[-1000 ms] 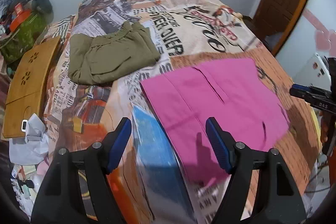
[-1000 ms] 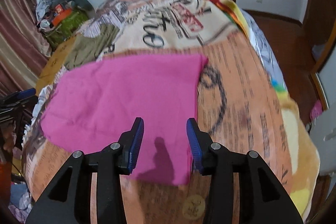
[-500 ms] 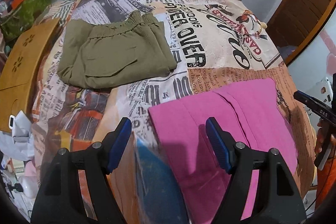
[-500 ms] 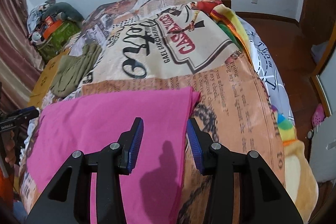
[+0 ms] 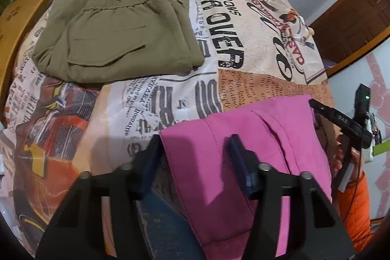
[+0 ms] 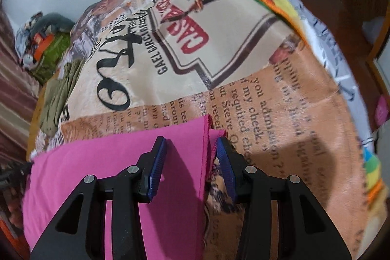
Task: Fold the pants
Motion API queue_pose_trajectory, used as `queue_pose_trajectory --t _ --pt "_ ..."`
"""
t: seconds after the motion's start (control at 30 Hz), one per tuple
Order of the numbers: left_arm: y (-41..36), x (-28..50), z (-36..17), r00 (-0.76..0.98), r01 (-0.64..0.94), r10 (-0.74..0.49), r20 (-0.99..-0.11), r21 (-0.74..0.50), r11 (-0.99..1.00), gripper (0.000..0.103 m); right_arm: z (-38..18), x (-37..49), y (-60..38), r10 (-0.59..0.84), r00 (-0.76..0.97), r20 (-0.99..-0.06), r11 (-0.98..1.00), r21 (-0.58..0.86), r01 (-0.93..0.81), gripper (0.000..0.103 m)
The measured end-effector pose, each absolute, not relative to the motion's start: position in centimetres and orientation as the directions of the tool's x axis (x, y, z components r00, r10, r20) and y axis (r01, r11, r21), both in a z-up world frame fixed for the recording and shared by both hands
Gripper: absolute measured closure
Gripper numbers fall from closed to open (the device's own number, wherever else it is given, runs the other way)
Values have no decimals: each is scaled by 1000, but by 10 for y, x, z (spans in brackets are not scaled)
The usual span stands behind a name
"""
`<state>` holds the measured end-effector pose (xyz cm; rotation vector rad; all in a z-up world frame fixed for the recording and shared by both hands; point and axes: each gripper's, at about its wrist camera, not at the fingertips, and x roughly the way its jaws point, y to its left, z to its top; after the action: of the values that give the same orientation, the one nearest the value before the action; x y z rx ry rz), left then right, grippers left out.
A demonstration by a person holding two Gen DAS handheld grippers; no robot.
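In the left wrist view the lower edge of the pink pants (image 5: 246,150) is cut off by the frame and partly covered by the black finger arms, and the blue patch under them at bottom centre is too blurred to name. The left gripper (image 5: 195,157) reaches in from the bottom of the frame with its jaws spread wide, one fingertip on each side of the pants' upper left corner, holding nothing. The pants lie in the lower right on the printed blanket (image 5: 170,94); folded olive pants (image 5: 117,35) rest well apart in the upper left. At the right edge the right gripper (image 5: 341,118) shows only as a dark bar. In the right wrist view the pants (image 6: 109,167) run off the lower left, their far left end hidden. The right gripper (image 6: 190,160) enters from below, jaws apart and empty, straddling the pants' right edge, whose corner sits between the blue pads (image 6: 157,167). The olive pants (image 6: 61,94) appear at mid left, foreshortened.
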<state>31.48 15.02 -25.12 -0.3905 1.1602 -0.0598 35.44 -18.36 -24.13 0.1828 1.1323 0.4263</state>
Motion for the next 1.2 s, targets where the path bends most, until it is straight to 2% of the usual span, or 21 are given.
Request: queue_pose_trajectory --t 0.03,0.1,0.17,0.23,0.3,0.6,0.73,0.8,0.83,0.93,1.0,1.2 --pt "149 314 -250 410 -151 -241 -880 -326 933 58 -242 353 -183 420 359 -833 904 352 -241 65" --pt "148 313 -248 425 -146 -228 -876 -315 938 67 -240 350 -180 405 375 -834 909 324 -263 73" --pt "146 311 -244 445 -143 -195 -874 -284 948 71 -241 348 -177 381 381 -842 916 290 -276 89" --pt "142 308 -241 466 -138 -156 -871 -246 959 76 -242 347 -175 364 393 -845 921 264 -286 95" --pt "134 305 -237 487 -132 -69 -871 -152 980 95 -241 346 -174 344 409 -845 928 239 -286 97" --pt "127 300 -248 475 -110 61 -878 10 994 95 -240 347 -166 222 433 -874 949 91 -302 100" --pt "122 296 -238 477 -94 99 -873 61 994 92 -223 343 -168 212 446 -869 949 74 -307 97" --pt "123 292 -228 497 -94 125 -859 90 991 89 -210 339 -173 266 442 -857 940 128 -317 92" --pt "123 291 -223 506 -93 129 -853 95 991 88 -202 336 -174 297 442 -846 933 158 -325 85" --pt "122 290 -210 526 -81 102 -844 69 994 74 -180 327 -166 380 437 -816 902 222 -370 66" --pt "118 290 -199 552 -66 64 -831 33 997 59 -169 321 -150 425 420 -802 875 245 -417 64" --pt "87 302 -194 549 23 -17 -836 -5 1000 47 -174 304 -90 534 291 -794 785 337 -520 53"
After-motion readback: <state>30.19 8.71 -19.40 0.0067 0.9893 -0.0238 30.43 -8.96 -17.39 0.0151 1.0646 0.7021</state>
